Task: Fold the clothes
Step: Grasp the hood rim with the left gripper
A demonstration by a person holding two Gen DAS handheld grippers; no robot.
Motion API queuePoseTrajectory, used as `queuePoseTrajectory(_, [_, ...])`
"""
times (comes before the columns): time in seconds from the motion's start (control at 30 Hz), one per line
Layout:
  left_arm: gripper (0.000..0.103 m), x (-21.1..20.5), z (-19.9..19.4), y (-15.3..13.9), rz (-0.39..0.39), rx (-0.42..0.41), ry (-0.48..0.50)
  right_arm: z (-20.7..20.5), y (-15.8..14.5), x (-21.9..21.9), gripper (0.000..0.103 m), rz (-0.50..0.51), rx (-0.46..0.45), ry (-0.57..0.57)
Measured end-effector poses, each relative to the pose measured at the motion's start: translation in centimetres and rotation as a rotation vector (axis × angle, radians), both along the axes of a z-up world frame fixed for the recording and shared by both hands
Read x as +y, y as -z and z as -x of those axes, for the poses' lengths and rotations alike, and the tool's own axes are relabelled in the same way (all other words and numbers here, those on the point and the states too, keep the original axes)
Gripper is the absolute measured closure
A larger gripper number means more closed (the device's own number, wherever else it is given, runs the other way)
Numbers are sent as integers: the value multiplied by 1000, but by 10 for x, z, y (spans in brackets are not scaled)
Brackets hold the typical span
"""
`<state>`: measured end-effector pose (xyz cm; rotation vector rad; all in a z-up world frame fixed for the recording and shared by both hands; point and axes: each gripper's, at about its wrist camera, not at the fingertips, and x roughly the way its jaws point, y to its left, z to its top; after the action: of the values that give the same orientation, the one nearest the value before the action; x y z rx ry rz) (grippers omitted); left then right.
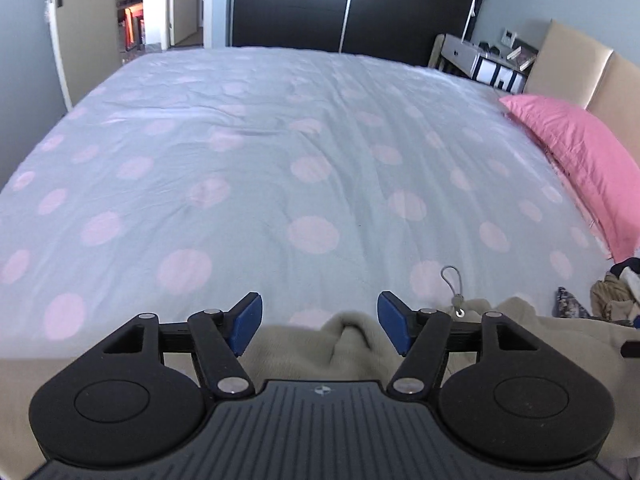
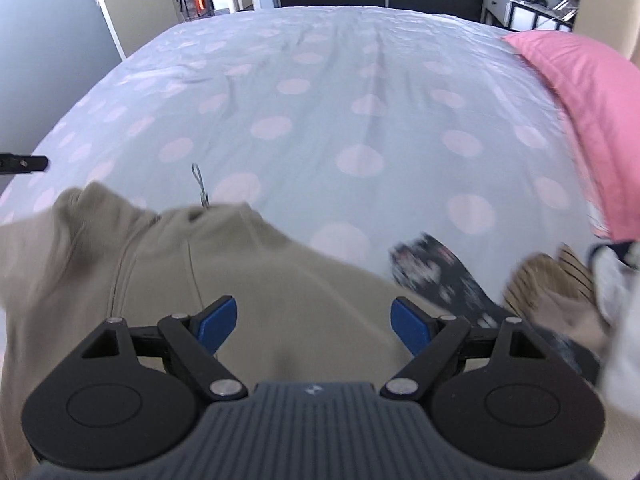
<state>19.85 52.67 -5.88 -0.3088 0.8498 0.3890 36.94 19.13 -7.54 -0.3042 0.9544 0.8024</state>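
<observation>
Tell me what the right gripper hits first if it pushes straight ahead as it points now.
Probably the beige zip-up fleece garment: it fills the gap between the open right gripper fingers. Beyond lies the polka-dot bedspread; depth is unclear.

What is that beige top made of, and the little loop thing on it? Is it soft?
The beige top looks like soft fleece or sweatshirt knit: matte, thick, folding in rounded lumps, though the picture is blurry. The little loop is the zip pull: it looks like thin grey cord, with a small shiny ring at its base that seems to be metal.
</observation>
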Motion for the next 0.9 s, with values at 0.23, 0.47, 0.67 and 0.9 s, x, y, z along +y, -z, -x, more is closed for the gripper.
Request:
queuePoseTrajectory(0.23, [40,8,-26,55,65,104,67,-36,41,55,16,10,80,-16])
queuePoseTrajectory(0.47, [42,17,-21,81,170,132,45,-46,98,70,22,125,173,-45])
queuePoseTrajectory(0.67, [67,4,-6,66,125,151,93,-13,100,79,103,183,169,-238])
queuePoseTrajectory(0.9, [77,-14,14,48,81,171,155,-2,63,65,84,133,137,-221])
